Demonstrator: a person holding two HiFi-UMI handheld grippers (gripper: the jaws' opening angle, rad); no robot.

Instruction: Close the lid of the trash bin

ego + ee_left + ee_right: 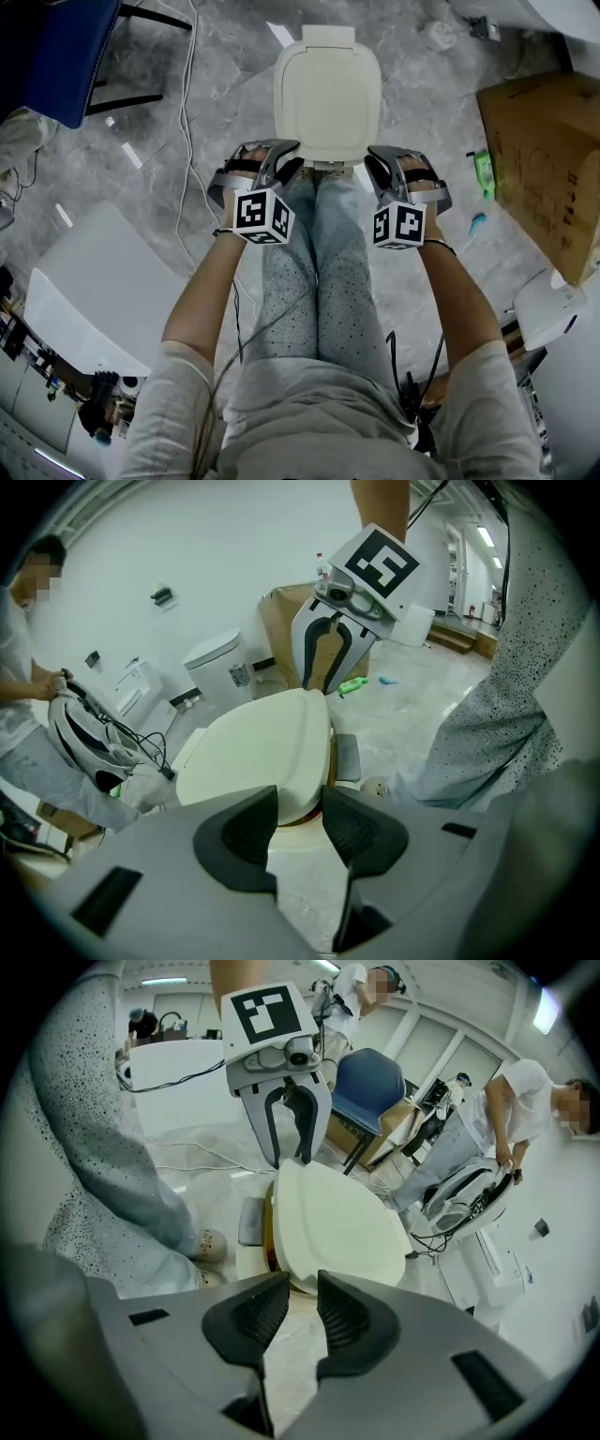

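Observation:
The cream trash bin stands on the floor just ahead of the person's feet, and its lid (328, 89) fills the top middle of the head view. In both gripper views the lid (258, 752) (333, 1222) sits slightly raised, with a brown gap under its near edge. My left gripper (286, 159) (298, 808) hovers at the bin's near left corner. Its jaws stand a little apart with nothing between them. My right gripper (375, 161) (302, 1288) mirrors it at the near right corner, jaws also slightly parted and empty. A grey pedal (347, 757) sticks out at the bin's base.
The person's legs in speckled jeans (323, 272) stand right behind the bin. A cardboard box (548, 159) lies to the right, a blue chair (66, 52) at the far left, and cables (187, 112) run over the grey floor. Another person holding a helmet (84, 738) stands beyond the bin.

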